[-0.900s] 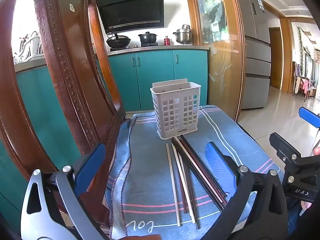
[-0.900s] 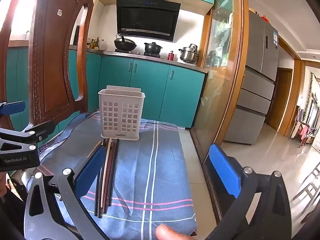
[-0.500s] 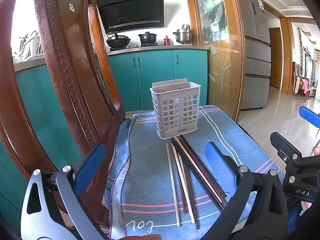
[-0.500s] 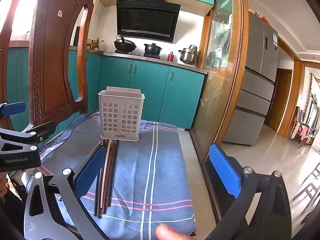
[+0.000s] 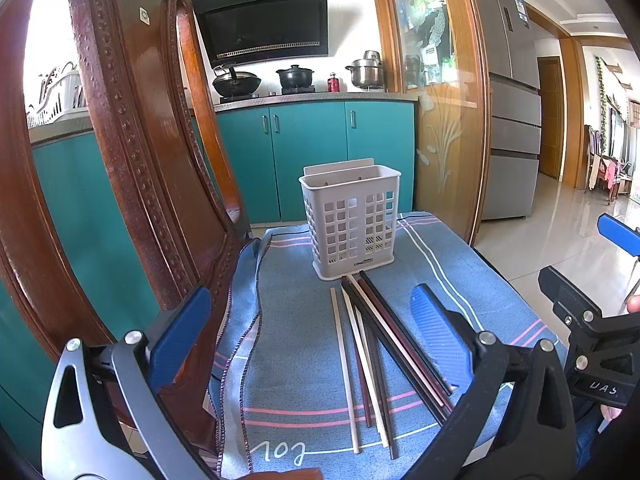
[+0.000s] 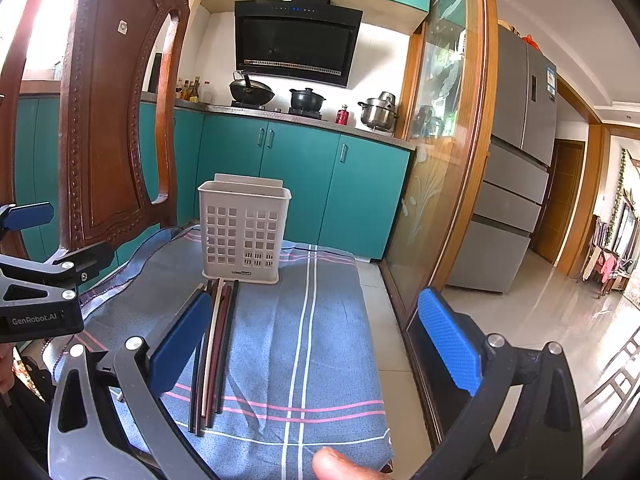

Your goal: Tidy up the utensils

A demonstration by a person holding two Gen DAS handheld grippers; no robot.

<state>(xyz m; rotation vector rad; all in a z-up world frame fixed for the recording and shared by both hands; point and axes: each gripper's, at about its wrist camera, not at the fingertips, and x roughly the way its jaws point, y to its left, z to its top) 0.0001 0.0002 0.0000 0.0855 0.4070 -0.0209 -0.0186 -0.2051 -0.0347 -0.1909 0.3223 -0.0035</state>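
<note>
Several chopsticks (image 5: 372, 356) (image 6: 214, 344), pale, dark brown and black, lie side by side on a blue striped cloth (image 5: 300, 320) (image 6: 316, 320). Behind them stands an upright white perforated utensil basket (image 5: 351, 222) (image 6: 244, 232), which looks empty. My left gripper (image 5: 308, 332) hovers open over the near ends of the chopsticks, nothing between its blue pads. My right gripper (image 6: 316, 336) is also open and empty, to the right of the chopsticks, above bare cloth. Each gripper shows at the edge of the other's view.
A carved wooden chair back (image 5: 132, 152) (image 6: 108, 120) rises at the left edge of the cloth. Teal kitchen cabinets (image 5: 312, 152), a stove with pots and a glass sliding door (image 6: 440, 160) lie beyond. Tiled floor drops off to the right. A fingertip (image 6: 340, 464) shows at the bottom.
</note>
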